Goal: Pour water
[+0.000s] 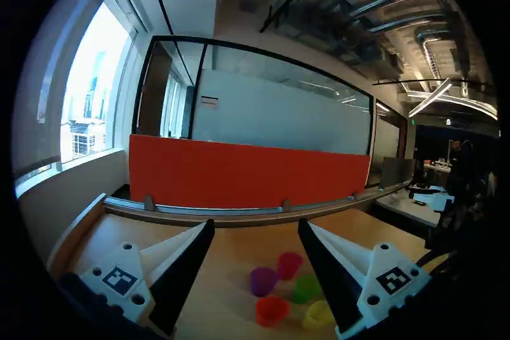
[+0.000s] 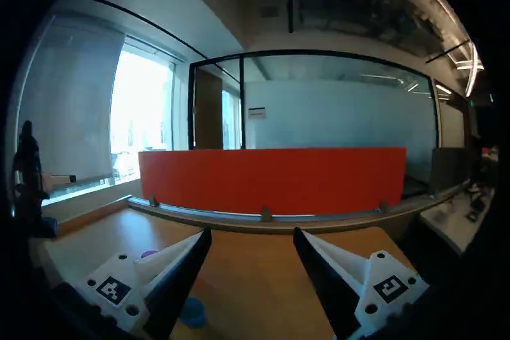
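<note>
Wooden desk (image 1: 236, 257) with bright cups (image 1: 305, 288); left tool (image 1: 255, 225) and right tool (image 2: 252, 235) both spread wide, holding nothing.
Left gripper view: the left tool hangs over the desk, and 5 cups stand close together on the desk, low between its fingers. The purple cup (image 1: 263, 280) is at the picture's left, the pink cup (image 1: 289, 265) farthest back, the green cup (image 1: 306, 288) beside them, the red cup (image 1: 271, 310) nearest, and the yellow cup (image 1: 317, 314) partly behind the finger at the picture's right. An orange partition (image 1: 248, 171) runs along the desk's far edge, with a window (image 1: 89, 110) at left. Right gripper view: the right tool hangs over the same kind of wood; a blue cup (image 2: 191, 311) sits low on the desk, half hidden by the finger at the picture's left.
</note>
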Tool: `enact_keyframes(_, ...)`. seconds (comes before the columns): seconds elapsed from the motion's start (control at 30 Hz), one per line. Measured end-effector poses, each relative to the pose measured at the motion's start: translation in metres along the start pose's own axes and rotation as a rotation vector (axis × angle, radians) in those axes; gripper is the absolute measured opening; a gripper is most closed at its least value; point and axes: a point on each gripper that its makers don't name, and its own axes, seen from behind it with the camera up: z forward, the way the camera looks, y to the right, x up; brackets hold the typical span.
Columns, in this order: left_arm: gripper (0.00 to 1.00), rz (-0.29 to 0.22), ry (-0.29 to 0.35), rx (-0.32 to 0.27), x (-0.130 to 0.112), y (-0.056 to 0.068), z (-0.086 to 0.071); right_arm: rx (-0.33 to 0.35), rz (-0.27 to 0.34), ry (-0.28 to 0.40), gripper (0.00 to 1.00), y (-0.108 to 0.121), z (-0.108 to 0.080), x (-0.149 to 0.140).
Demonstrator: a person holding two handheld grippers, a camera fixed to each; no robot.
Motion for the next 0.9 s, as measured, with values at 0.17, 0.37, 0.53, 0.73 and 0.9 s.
enact_keyframes(0.17, 0.97, 0.008, -0.002, -0.087, 0.000, 0.017, 0.002, 0.090, 0.002, 0.010, 0.99, -0.017, -0.001, 0.006)
enact_keyframes(0.37, 0.97, 0.018, 0.002, -0.174, 0.001, 0.034, 0.004, 0.205, -0.032, 0.034, 0.99, -0.041, -0.005, 0.015)
enact_keyframes(0.53, 0.97, 0.036, 0.005, -0.234, 0.002, 0.047, 0.005, 0.296, -0.040, 0.034, 0.99, -0.059, -0.008, 0.018)
enact_keyframes(0.73, 0.97, 0.059, 0.006, -0.300, 0.002, 0.063, 0.005, 0.370, -0.044, 0.029, 0.99, -0.075, -0.011, 0.019)
enact_keyframes(0.9, 0.97, 0.075, 0.002, -0.335, 0.002, 0.070, 0.006, 0.394, -0.059, 0.016, 0.99, -0.079, -0.009, 0.017)
